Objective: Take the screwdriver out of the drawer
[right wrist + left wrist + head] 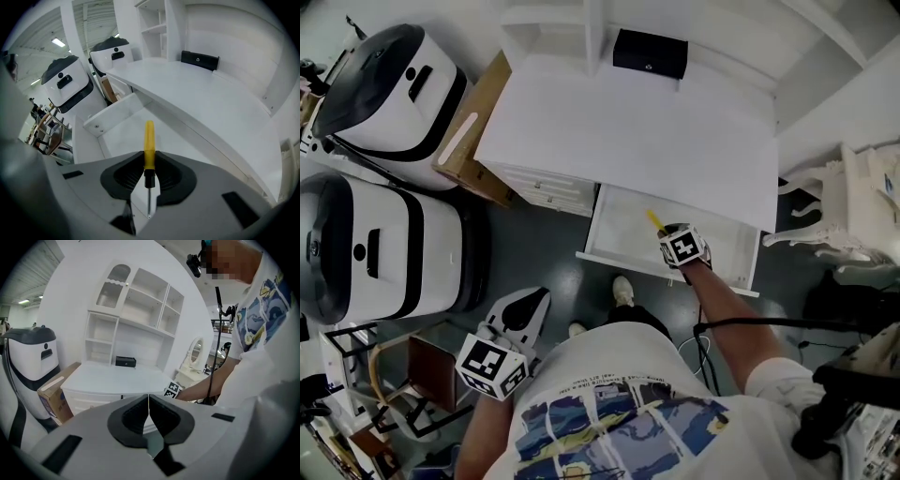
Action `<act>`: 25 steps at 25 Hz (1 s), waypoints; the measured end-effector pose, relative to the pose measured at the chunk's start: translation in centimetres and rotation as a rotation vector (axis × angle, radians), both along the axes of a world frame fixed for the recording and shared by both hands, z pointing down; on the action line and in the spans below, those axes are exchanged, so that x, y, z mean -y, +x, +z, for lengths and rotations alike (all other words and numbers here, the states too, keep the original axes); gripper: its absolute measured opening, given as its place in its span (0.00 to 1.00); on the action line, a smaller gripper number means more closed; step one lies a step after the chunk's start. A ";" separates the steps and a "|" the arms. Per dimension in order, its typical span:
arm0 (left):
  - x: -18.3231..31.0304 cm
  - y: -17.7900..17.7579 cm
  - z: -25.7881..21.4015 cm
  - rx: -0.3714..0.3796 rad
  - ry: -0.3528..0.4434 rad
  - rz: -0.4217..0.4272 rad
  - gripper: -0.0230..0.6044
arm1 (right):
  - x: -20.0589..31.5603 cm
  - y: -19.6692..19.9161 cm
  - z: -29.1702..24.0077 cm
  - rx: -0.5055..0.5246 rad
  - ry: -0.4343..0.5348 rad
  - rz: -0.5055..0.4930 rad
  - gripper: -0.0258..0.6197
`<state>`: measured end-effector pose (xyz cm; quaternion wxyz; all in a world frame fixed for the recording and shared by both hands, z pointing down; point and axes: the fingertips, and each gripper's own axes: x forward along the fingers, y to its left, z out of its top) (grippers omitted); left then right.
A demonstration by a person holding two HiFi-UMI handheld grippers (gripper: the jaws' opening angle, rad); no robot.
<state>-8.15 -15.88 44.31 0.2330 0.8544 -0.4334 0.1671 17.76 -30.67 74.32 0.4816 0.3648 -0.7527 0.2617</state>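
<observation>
At the far left, two rounded white-and-black machines (pixel 380 89) stand on the dark floor, with a brown cardboard box (pixel 473 131) wedged between the upper one and the white table (pixel 628 122). The left gripper (pixel 148 411) hangs low beside the person's body, away from the table, with its jaws pressed together and nothing between them. A small black box (pixel 649 52) sits at the back of the table top, under the white shelf unit (pixel 136 310). Below the table's front edge, the white drawer (pixel 614 234) stands pulled out. Over it, the right gripper (pixel 149 174) is clamped on the yellow-handled screwdriver (pixel 149 146): the pads grip the lower end of the handle, the yellow end pointing away over the drawer's inside and the thin metal shaft running back between the jaws. At the far right stands a white carved piece of furniture with curved legs (pixel 848 211).
</observation>
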 end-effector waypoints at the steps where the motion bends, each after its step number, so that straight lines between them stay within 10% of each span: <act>1: -0.3 -0.2 -0.1 -0.003 0.004 0.004 0.06 | -0.3 -0.2 -0.5 0.003 0.007 0.000 0.18; 25: -10.3 -4.4 0.1 -0.028 0.060 0.067 0.06 | -11.5 -8.3 -14.3 0.197 0.154 -0.014 0.18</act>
